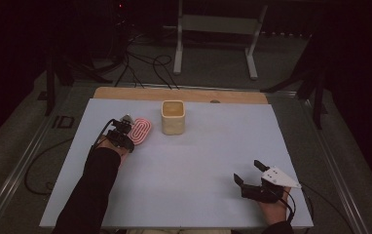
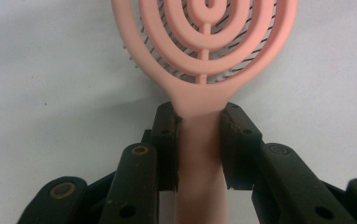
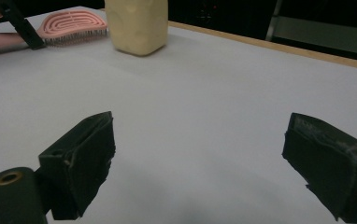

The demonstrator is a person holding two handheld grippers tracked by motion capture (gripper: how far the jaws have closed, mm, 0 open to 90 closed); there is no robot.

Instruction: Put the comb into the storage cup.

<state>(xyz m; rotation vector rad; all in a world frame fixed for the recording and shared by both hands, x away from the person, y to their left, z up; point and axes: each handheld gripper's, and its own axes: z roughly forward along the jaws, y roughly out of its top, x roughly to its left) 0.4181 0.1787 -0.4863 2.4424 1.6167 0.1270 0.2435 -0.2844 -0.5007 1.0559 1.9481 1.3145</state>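
Left gripper first: its jaws are clamped on the pink hairbrush, pressing both sides of the handle just below the point where it widens into the head. In the left gripper view the head fans out ahead of the jaws, concentric pink rings around a central spine, dark bristles showing through the gaps and pointing down at the pale bench. From the high view, the left gripper sits at the bench's left side, and the hairbrush lies flat on the surface, head angled up and to the right. Just beside the head, a cream square-sided cup stands upright with a narrow gap between the two. Over to the right gripper: jaws spread wide, nothing between them, hovering over bare bench near the front right corner, well apart from brush and cup. In the right gripper view the hairbrush and cup sit far off, beyond the open jaws.
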